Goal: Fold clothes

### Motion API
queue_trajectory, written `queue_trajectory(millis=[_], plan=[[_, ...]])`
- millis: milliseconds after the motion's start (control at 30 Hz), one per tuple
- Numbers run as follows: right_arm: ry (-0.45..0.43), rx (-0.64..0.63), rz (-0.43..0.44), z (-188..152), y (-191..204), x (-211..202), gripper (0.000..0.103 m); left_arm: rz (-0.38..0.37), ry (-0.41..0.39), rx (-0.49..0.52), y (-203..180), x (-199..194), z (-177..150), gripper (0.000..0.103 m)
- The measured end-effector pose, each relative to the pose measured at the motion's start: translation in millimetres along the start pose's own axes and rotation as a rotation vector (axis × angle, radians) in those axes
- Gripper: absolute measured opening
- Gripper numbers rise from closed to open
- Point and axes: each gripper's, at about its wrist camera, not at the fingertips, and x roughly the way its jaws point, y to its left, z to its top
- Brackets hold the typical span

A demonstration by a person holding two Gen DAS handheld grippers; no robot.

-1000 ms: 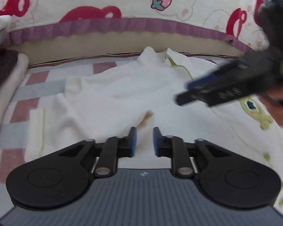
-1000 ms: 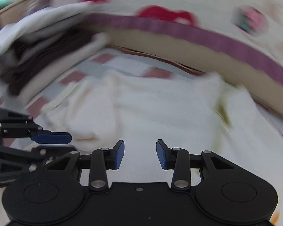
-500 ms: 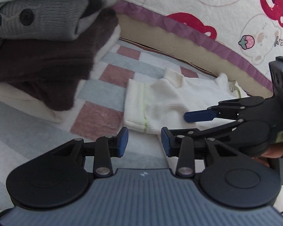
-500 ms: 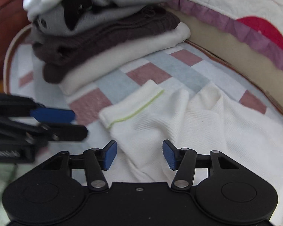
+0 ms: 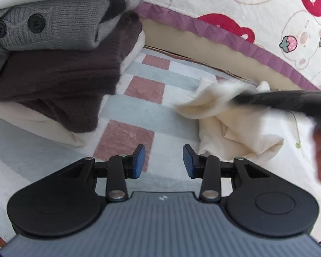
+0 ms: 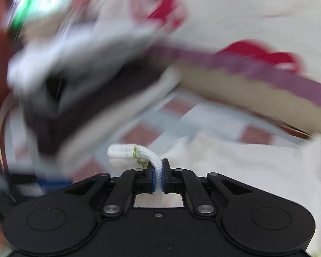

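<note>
A cream-white knit garment lies bunched on the checked sheet, to the right of my left gripper, which is open and empty just above the sheet. My right gripper is shut on the garment's cuff, which has a thin green stripe, and lifts it. In the left wrist view the right gripper shows as a dark blur pulling the sleeve up off the sheet. The rest of the garment trails to the right.
A stack of folded clothes stands at the left, with a grey buttoned knit over a dark brown knit over a cream one. A quilted cover with red bears and a purple frill runs along the back. The right wrist view is motion-blurred.
My right gripper has shut on the sleeve cuff and lifted it, bunching the garment to the right. My left gripper has opened wider and stays over the sheet.
</note>
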Motion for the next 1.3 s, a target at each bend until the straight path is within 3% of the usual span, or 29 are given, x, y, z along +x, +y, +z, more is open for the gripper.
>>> queue_trajectory(millis=[133, 267, 333, 400, 467, 500, 533, 667, 767, 833, 967, 1033, 1067, 1133, 1200, 1267, 1300], plan=[[-0.127, 0.158, -0.199, -10, -69, -72, 0.006, -0.013, 0.001, 0.097, -14, 2, -3, 0.040], [-0.090, 0.232, -0.479, -49, -137, -108, 0.007, -0.018, 0.025, 0.323, -26, 4, -3, 0.040], [-0.052, 0.308, -0.536, -68, -165, -118, 0.012, -0.023, 0.030, 0.348, -28, 2, 0, 0.040], [-0.031, 0.424, -0.462, -86, -191, -125, 0.014, -0.040, 0.041, 0.355, -34, 3, 2, 0.040], [-0.037, 0.602, -0.331, -106, -219, -130, 0.020, -0.075, 0.068, 0.359, -42, 4, 4, 0.041], [-0.047, 0.682, -0.283, -113, -228, -131, 0.031, -0.094, 0.078, 0.374, -49, 3, 4, 0.041], [-0.055, 0.734, -0.258, -119, -233, -133, 0.040, -0.104, 0.079, 0.402, -56, 2, 5, 0.042], [-0.072, 0.796, -0.239, -126, -237, -136, 0.046, -0.087, 0.087, 0.573, -92, 10, 3, 0.050], [-0.058, 0.700, -0.297, -118, -225, -137, 0.048, -0.003, 0.125, 0.652, -108, 30, 4, 0.051], [-0.013, 0.562, -0.342, -109, -214, -135, 0.049, 0.071, 0.144, 0.663, -112, 37, 7, 0.051], [0.186, 0.099, -0.337, -99, -168, -116, 0.050, -0.048, 0.170, 0.554, -103, 37, 12, 0.051], [0.267, -0.126, -0.341, -97, -144, -105, 0.052, -0.047, 0.168, 0.575, -106, 41, 10, 0.052], [0.268, -0.179, -0.349, -95, -138, -101, 0.054, -0.034, 0.160, 0.587, -107, 42, 9, 0.053], [0.249, -0.253, -0.379, -89, -132, -92, 0.070, -0.007, 0.142, 0.606, -109, 46, 8, 0.055], [0.238, -0.274, -0.416, -86, -135, -79, 0.070, -0.035, 0.162, 0.566, -106, 51, 13, 0.055], [0.285, -0.254, -0.405, -88, -145, -63, 0.068, -0.048, 0.142, 0.561, -107, 53, 13, 0.055], [0.288, -0.238, -0.381, -89, -149, -60, 0.059, -0.047, 0.122, 0.570, -108, 54, 13, 0.054]])
